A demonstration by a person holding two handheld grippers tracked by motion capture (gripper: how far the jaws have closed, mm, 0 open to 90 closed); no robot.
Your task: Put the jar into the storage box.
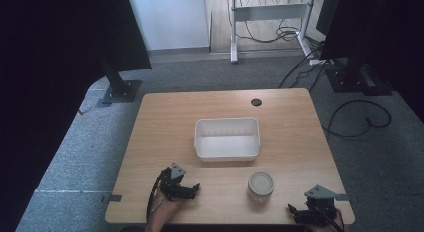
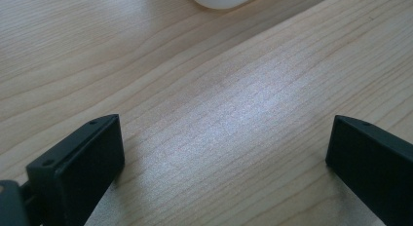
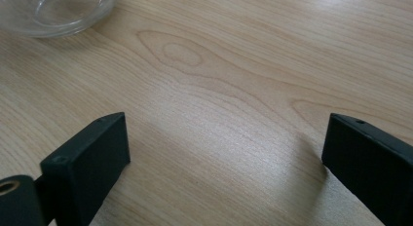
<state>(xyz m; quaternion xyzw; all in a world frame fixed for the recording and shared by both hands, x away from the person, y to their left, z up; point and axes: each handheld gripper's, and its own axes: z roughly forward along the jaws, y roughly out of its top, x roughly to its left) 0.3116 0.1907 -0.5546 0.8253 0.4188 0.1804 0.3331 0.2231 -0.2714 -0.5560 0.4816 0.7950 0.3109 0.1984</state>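
left tool [image 1: 194, 188] jaws spread wide, nothing between them, low over the desk [image 1: 165, 117] | right tool [image 1: 292, 210] jaws likewise wide apart and empty, at the desk's near edge | glass jar [image 1: 261, 184] stands between the two tools, nearer the right one | white bin [image 1: 227, 138] just beyond the jar

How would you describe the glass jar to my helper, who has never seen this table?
On the wooden table, find the white tub in the middle. The glass jar stands just in front of its right end, between both grippers; it is small, round and see-through.
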